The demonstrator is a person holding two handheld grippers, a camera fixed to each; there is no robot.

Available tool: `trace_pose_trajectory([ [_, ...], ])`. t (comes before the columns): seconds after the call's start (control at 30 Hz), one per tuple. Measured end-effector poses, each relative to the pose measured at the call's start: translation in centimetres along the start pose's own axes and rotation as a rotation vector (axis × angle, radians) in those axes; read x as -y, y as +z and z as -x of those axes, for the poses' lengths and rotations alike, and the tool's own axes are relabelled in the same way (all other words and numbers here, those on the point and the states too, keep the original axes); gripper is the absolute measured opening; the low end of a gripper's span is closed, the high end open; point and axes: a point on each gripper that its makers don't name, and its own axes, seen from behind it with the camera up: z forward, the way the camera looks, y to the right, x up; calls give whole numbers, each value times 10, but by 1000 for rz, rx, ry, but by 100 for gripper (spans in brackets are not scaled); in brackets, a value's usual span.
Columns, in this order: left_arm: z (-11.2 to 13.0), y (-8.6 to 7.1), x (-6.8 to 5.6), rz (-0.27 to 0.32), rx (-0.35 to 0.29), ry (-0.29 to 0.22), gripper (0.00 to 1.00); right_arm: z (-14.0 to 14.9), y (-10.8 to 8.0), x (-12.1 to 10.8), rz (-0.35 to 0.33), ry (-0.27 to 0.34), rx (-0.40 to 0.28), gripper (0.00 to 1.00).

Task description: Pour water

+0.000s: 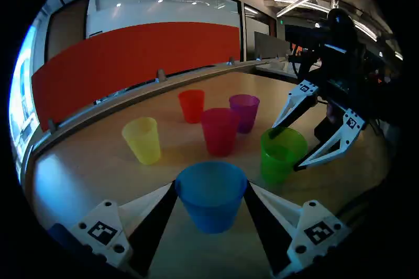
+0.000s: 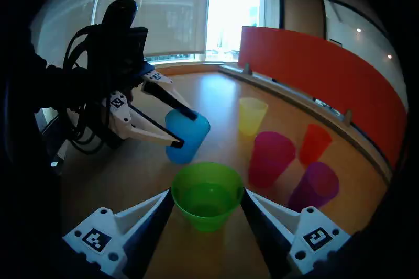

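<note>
The blue cup (image 1: 211,198), green cup (image 1: 282,153) and yellow cup (image 1: 142,139) are smooth plastic, the green and yellow ones translucent. The table (image 1: 94,169) is pale wood grain, smooth with a soft sheen, brightest at its near left. The left gripper (image 1: 211,185) has fingers (image 1: 131,216) of matt white plastic with black inner faces.
</note>
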Motion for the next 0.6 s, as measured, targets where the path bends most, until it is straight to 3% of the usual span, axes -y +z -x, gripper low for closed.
trace_pose_trajectory([
  [0.6, 1, 1, -5, 9, 3, 23, 88, 8, -6, -3, 16, 31, 16, 95],
])
